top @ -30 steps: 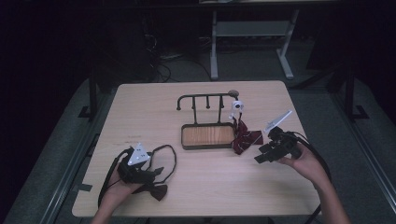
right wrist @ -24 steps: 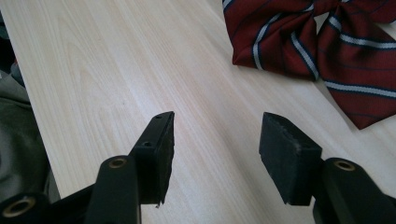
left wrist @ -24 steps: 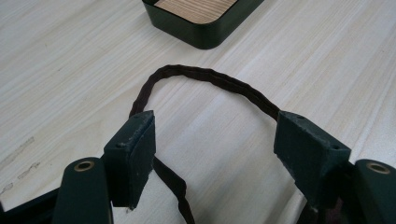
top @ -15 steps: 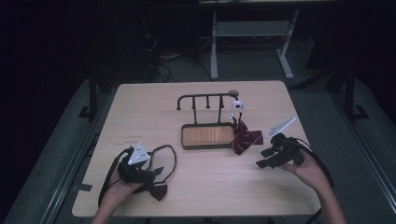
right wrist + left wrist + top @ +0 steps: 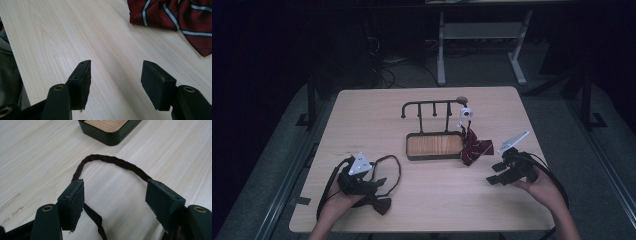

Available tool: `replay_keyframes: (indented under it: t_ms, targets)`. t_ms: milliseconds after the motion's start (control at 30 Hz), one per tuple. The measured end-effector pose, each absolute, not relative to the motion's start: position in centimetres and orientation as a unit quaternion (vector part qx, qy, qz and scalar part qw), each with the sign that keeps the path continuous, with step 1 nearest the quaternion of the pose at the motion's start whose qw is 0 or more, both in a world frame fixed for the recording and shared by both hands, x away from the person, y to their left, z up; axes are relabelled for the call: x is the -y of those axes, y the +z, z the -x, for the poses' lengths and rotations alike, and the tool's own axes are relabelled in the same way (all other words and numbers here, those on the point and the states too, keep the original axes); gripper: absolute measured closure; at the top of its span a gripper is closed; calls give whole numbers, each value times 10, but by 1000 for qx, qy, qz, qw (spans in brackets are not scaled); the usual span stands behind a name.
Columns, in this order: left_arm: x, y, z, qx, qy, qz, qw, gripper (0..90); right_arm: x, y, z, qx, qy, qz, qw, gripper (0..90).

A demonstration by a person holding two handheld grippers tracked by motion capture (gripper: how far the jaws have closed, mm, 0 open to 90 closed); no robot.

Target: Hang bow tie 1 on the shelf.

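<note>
A dark red bow tie with pale stripes [image 5: 474, 148] [image 5: 175, 17] lies crumpled on the table beside the right end of the black hook rack [image 5: 432, 107]. My right gripper [image 5: 493, 174] [image 5: 116, 67] sits just right of it. Its jaws are open and have just been opening, with bare wood between them. At the near left, my left gripper [image 5: 374, 184] [image 5: 115, 190] rests on the table, open. The thin strap [image 5: 393, 167] [image 5: 112, 161] of a dark bow tie [image 5: 381, 205] loops on the table between its jaws, and neither pad presses on it.
The rack stands on a black tray with a wooden floor [image 5: 409, 152] [image 5: 107, 138] at mid-table. A small white object [image 5: 466, 114] hangs at the rack's right end. Grey floor and a metal desk frame [image 5: 482, 35] lie beyond the table's far edge.
My right gripper has drawn back a little from the red bow tie toward the near edge, and its jaws stand wider. The left gripper has stayed put.
</note>
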State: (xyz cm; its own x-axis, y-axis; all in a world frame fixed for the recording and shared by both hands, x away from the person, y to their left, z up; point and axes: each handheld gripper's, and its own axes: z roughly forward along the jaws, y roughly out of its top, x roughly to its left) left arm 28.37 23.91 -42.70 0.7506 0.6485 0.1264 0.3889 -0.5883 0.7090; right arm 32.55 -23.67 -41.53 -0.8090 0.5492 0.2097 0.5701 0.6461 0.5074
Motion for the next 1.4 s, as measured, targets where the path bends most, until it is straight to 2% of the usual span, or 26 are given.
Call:
replay_keyframes:
  t_ms: [533, 1000, 1400]
  targets:
    - [-246, -415, -313, -324, 195, -871, 313, 382, 239, -417, -320, 905, -287, 312, 18, 401]
    - [-242, -423, -342, -353, 167, -876, 283, 441, 242, -417, -319, 904, -292, 313, 15, 401]
    - [-244, -443, -350, -371, 150, -881, 253, 559, 240, -416, -319, 904, -293, 310, 13, 402]
